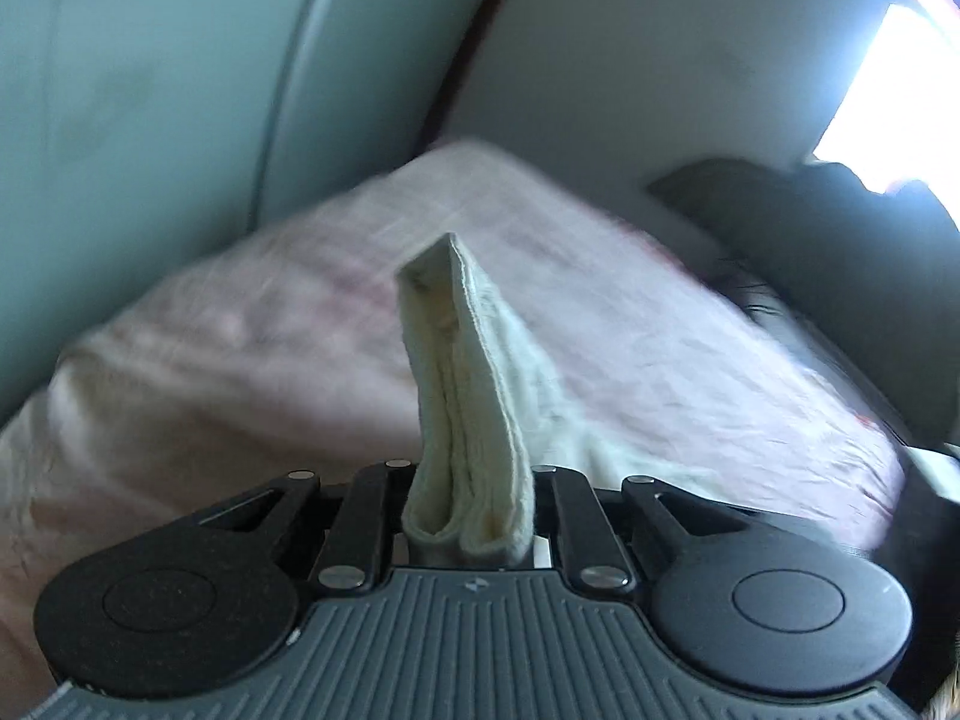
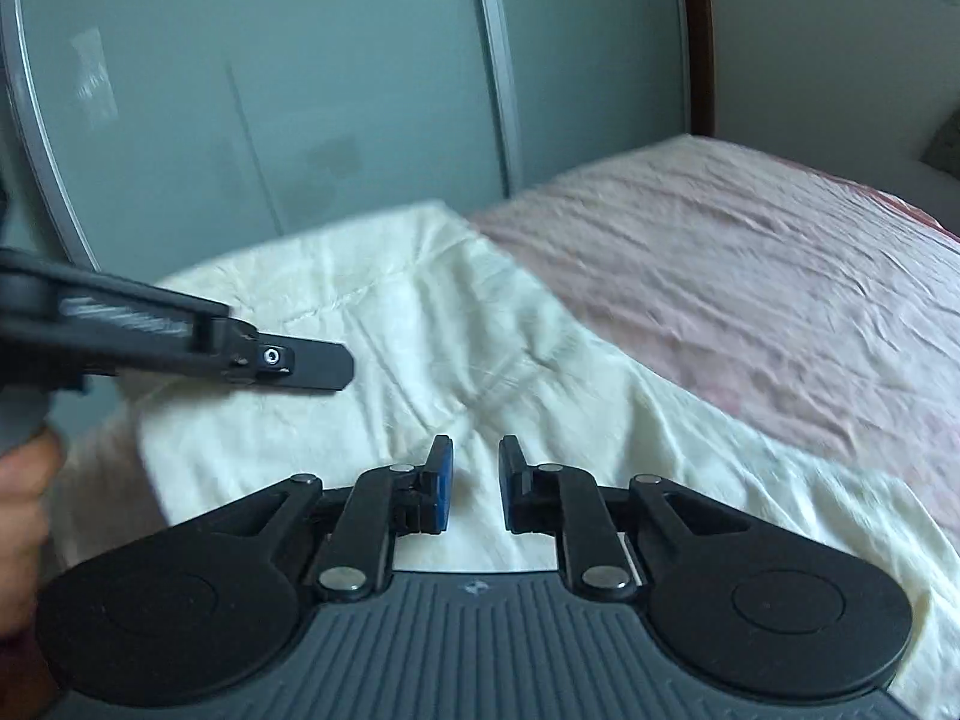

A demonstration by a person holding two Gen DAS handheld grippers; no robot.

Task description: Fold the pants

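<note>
Cream cotton, gathered into several thick layers, is clamped between the jaws of the left hand-held gripper [image 1: 471, 516]; the bundled edge stands up past the fingers as a stiff-looking ridge with stitched hems. From that grip the pants [image 2: 456, 360] drape down and spread across the near part of the bed [image 2: 780, 276]. The right hand-held gripper [image 2: 475, 483] hangs just above the cloth with its blue-padded fingers [image 2: 443, 480] apart, holding nothing. The fabric appears soft, light and limp (it creases readily), so it will probably sag between grips; hems and seams look like the firmest places to take hold. Beneath lies a wrinkled pink bedsheet, and a frosted glass sliding door [image 2: 300, 90] with a metal frame stands beyond.
</note>
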